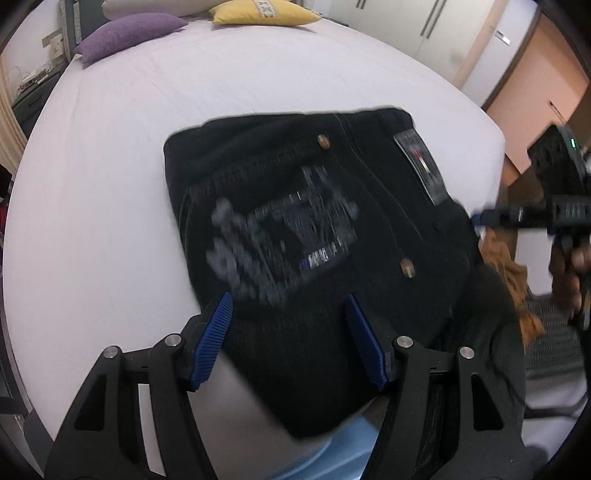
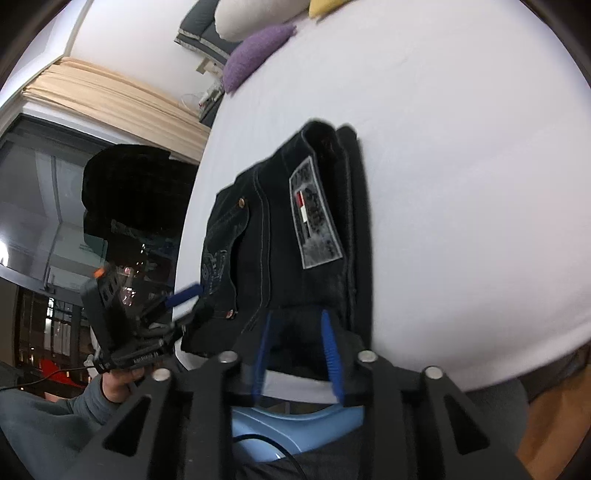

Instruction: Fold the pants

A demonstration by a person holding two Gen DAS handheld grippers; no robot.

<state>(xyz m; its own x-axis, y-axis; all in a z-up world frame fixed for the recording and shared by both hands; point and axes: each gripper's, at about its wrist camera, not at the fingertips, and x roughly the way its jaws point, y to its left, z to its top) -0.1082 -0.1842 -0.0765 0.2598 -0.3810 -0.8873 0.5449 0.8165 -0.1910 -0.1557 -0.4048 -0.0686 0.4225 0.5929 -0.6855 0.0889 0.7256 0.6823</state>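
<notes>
Dark denim pants (image 1: pixel 295 229) lie folded into a compact bundle on the white bed, near its front edge; a back pocket with pale embroidery and a grey waistband label (image 1: pixel 421 166) face up. My left gripper (image 1: pixel 290 306) is open, its blue pads either side of the bundle's near edge, empty. The right gripper (image 1: pixel 480 218) shows at the bundle's right side. In the right wrist view the pants (image 2: pixel 280 236) lie ahead and my right gripper (image 2: pixel 297 321) is open over their near edge. The left gripper (image 2: pixel 184 291) shows at the left.
The white bed (image 1: pixel 147 147) stretches away behind the pants. A purple cushion (image 1: pixel 125 33) and a yellow cushion (image 1: pixel 258 13) lie at its far end. White wardrobe doors (image 1: pixel 424 22) stand at the far right. A light blue object (image 2: pixel 295 421) sits below the bed's front edge.
</notes>
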